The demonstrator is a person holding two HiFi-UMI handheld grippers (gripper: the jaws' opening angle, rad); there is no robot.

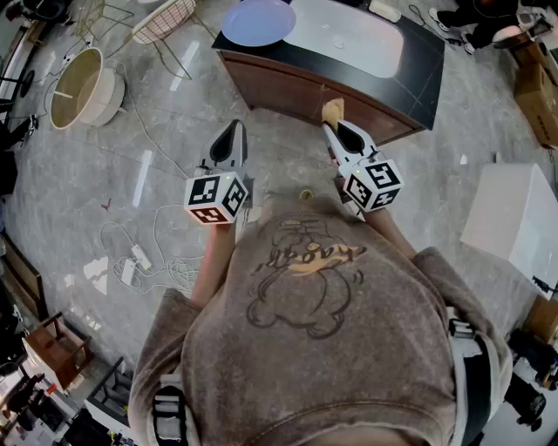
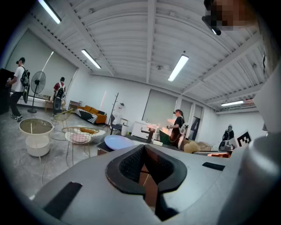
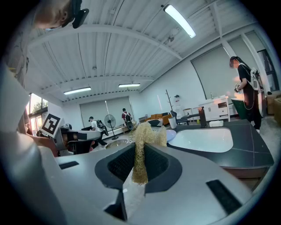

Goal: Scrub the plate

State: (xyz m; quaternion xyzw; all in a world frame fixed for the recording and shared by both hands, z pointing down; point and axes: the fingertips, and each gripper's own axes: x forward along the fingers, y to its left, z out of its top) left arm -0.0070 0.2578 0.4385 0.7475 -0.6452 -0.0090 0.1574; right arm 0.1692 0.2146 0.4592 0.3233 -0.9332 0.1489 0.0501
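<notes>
Here, in the head view, a person stands short of a dark counter (image 1: 420, 63), both grippers held out nearly level toward it. The pale blue plate (image 1: 258, 22) lies at 12 o'clock on the counter's left end, just beside a white sink (image 1: 349, 39) at 1 o'clock, well apart from both tools. The left gripper (image 1: 230, 139) sits at 11 o'clock of the person's chest and the right gripper (image 1: 342, 132) at 1 o'clock, a tan scrub pad (image 1: 333, 109) poking from its tip. In the left gripper view, the jaws are pressed together with nothing between them, and the plate shows just above them at 11 o'clock. In the right gripper view, the jaws are clamped on the fibrous scrub pad (image 3: 142, 147), which stands upright out of them, with the sink to 2 o'clock. Scrubbing has evidently not begun. To do it well, the pad's free end should likely come down flat on the plate's face and work in circles, while the left gripper, once its jaws part, pins the rim so the plate cannot skate toward the counter's edge.
</notes>
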